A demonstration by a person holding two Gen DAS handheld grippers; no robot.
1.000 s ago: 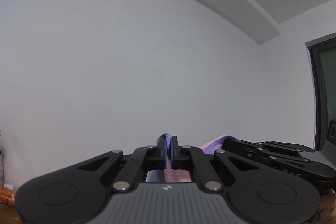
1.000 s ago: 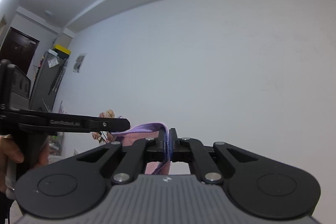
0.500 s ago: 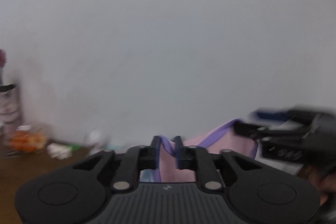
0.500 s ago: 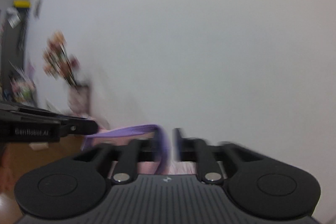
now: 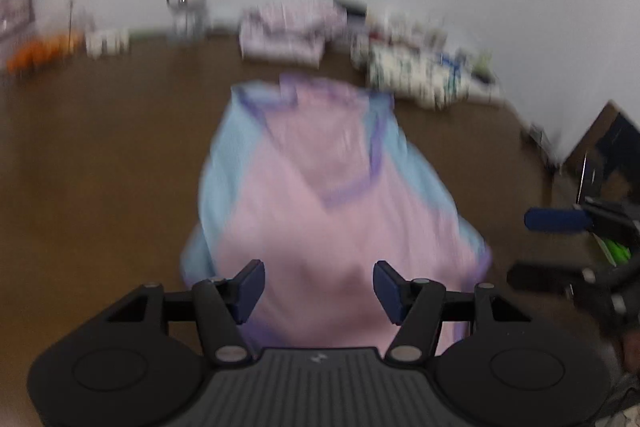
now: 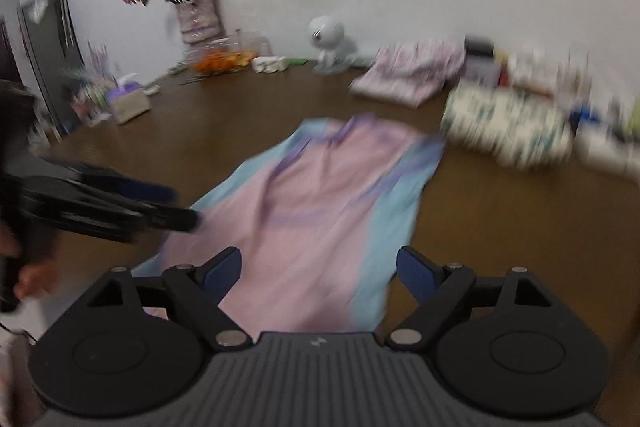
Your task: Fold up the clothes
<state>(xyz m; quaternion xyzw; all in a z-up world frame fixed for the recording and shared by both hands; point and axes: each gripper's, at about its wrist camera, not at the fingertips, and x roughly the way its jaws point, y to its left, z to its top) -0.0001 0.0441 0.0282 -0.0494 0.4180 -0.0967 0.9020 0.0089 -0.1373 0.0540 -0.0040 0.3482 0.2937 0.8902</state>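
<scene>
Both our grippers, left (image 5: 319,285) and right (image 6: 319,273), have just been opening, jaws apart and empty, so the shirt (image 5: 320,195) spreads flat on the table (image 5: 100,167) for folding.

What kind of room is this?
Probably a room in someone's home: a brown table with a pink and blue garment spread on it, a vase of dried flowers, and folded clothes by the wall.
</scene>
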